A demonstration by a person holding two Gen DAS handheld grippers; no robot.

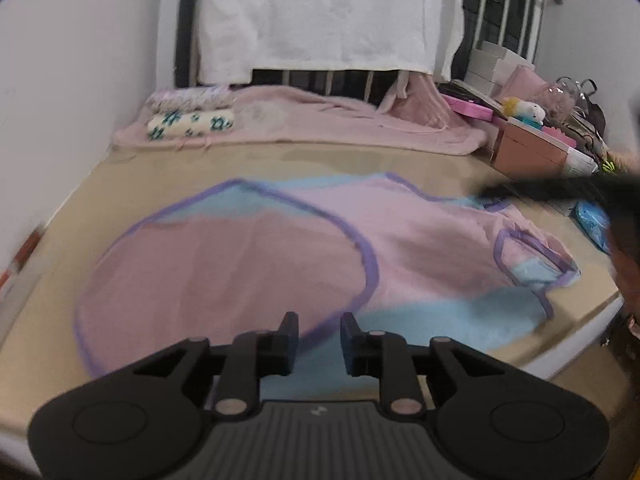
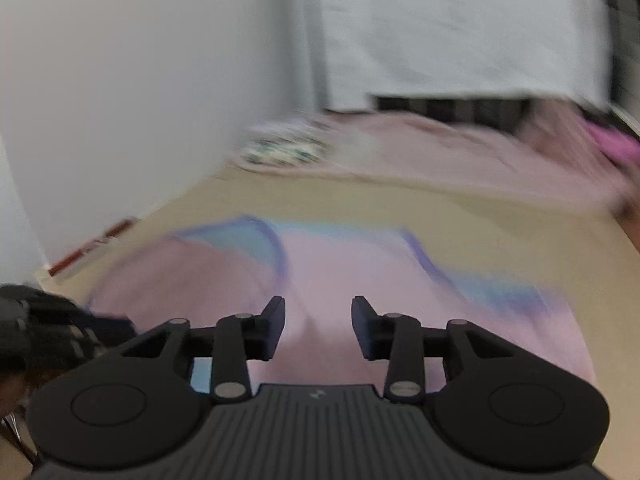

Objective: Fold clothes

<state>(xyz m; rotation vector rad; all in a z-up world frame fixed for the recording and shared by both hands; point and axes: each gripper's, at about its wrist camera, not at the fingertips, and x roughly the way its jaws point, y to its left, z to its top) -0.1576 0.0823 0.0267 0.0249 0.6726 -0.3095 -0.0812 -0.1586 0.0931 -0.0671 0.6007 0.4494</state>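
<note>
Garment [image 1: 256,256] first: a thin pink and pale blue piece with purple binding along its edges, lying spread on the tan bed [image 1: 80,184], its near hem just ahead of me and its far edge well short of the pink blanket [image 1: 328,124] by the window. One rounded flap already lies over the left part, and a small bound loop, perhaps an armhole, sits at the right. My left claw [image 1: 319,322] hovers over the near edge where pink meets blue, jaws parted with only air between them, so it grips nothing. My right claw [image 2: 318,306] is released too, empty above the pink middle, though that view is smeared. The dark blur at the right of the left view I take to be that right claw [image 1: 560,190]. I judge the cloth light, limp and a little slippery, so it will sag and slide rather than hold a crease; nothing about it is fragile. The bound purple edge looks the firmest place to pinch, one claw at each end of a hem, so the fold comes over evenly instead of bunching. Folded pieces [image 1: 188,114] rest at the far left.
</note>
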